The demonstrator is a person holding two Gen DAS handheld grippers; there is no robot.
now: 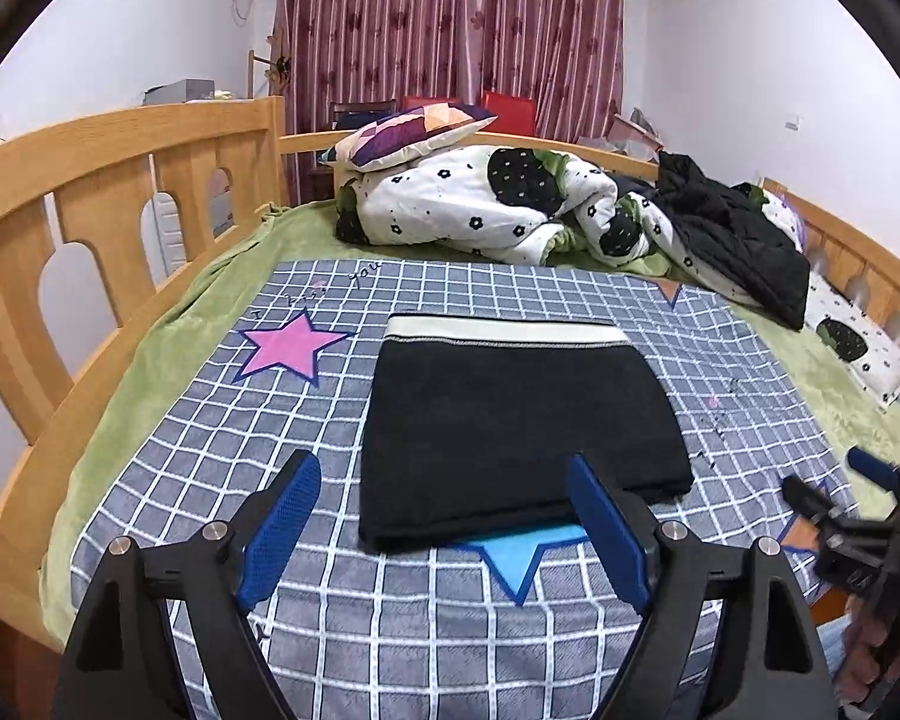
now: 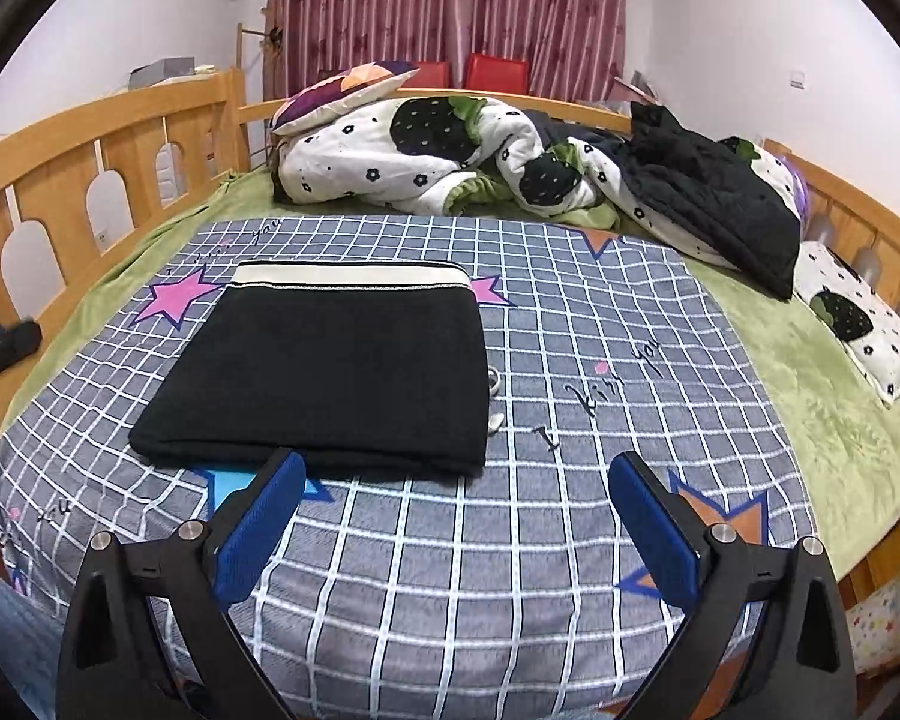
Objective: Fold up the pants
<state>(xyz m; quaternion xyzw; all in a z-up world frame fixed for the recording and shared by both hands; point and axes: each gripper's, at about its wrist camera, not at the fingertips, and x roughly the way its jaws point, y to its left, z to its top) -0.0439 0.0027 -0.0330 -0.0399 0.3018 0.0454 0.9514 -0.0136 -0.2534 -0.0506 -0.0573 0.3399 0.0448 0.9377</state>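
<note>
The black pants (image 1: pixel 510 420) lie folded into a flat rectangle on the grey checked sheet (image 1: pixel 390 630), their cream waistband (image 1: pixel 504 330) at the far edge. In the right wrist view the same pants (image 2: pixel 330 372) sit left of centre. My left gripper (image 1: pixel 444 480) hangs above the near edge of the pants, open, with nothing between its blue pads (image 1: pixel 288 522). My right gripper (image 2: pixel 459 489) is open too, over bare sheet just right of the pants' near corner, holding nothing. The right gripper (image 1: pixel 834 492) also shows at the right edge of the left wrist view.
A rumpled white floral quilt (image 1: pixel 480 204), a patchwork pillow (image 1: pixel 408 132) and a black jacket (image 1: pixel 732 234) are piled at the head of the bed. Wooden rails (image 1: pixel 90 180) run along both sides. A patterned cup (image 2: pixel 894 606) stands beside the bed at the lower right.
</note>
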